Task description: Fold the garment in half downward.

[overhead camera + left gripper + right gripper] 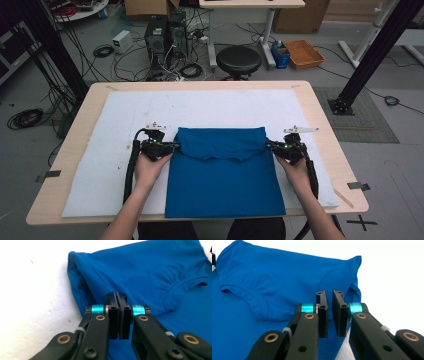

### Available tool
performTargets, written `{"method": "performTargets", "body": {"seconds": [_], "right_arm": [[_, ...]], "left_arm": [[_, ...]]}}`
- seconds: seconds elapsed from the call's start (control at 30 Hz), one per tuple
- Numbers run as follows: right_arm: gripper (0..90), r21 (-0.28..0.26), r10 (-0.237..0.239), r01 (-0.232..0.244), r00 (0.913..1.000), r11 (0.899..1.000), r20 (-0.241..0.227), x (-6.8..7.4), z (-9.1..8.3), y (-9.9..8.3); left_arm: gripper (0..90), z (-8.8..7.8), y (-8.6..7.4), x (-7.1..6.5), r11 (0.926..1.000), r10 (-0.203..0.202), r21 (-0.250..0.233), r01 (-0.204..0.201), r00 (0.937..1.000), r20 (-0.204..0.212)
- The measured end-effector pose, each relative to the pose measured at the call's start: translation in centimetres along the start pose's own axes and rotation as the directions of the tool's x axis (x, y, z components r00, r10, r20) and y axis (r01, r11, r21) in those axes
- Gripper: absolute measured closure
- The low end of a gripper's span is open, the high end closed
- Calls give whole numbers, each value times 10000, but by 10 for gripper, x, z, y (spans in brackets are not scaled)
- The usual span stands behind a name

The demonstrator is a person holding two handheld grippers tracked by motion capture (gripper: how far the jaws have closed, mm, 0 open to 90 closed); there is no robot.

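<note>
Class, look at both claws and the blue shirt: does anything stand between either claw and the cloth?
Nothing visible does. The left claw and the right claw each sit right at a side edge of the blue shirt, on the white mat.

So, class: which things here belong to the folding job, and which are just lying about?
Job:
- blue cotton T-shirt
- white padded mat
- left gripper, fingers shut
- right gripper, fingers slightly apart

Lying about:
- round black stool
- orange plastic tray
- black computer tower
</note>
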State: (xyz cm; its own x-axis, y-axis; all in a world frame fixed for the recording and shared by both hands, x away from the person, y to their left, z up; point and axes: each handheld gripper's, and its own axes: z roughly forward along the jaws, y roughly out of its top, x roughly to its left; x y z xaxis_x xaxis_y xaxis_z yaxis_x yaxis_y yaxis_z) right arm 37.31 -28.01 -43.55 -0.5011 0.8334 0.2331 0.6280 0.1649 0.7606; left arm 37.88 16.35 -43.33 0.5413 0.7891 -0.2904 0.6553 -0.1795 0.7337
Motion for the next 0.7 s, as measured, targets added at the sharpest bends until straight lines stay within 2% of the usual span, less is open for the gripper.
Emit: {"method": "performTargets", "body": {"seconds": [0.03,0.2,0.27,0.33,0.5,0.7], "right_arm": [[767,12,60,-60,10000,10000,-30,0,0,0],[730,353,39,-40,10000,9994,33,4,9,-3],[825,601,-115,106,9998,9981,145,6,14,-4],[872,583,-331,318,9992,9978,204,9,14,-4],[884,300,-385,379,9991,9988,183,9,6,-1],[883,150,-336,337,9994,9993,-51,9,-6,3]], "left_arm": [[885,0,0,0,10000,26,24,-26,10000,11],[886,0,0,-1,10000,67,-18,-67,10000,50],[886,-1,0,-1,9999,54,-95,-53,10000,84],[887,-3,1,-1,9998,87,-168,-85,9999,108],[887,-7,1,1,9995,19,-321,-12,9997,234],[888,-17,2,-4,9992,180,-364,-163,9986,490]]}}
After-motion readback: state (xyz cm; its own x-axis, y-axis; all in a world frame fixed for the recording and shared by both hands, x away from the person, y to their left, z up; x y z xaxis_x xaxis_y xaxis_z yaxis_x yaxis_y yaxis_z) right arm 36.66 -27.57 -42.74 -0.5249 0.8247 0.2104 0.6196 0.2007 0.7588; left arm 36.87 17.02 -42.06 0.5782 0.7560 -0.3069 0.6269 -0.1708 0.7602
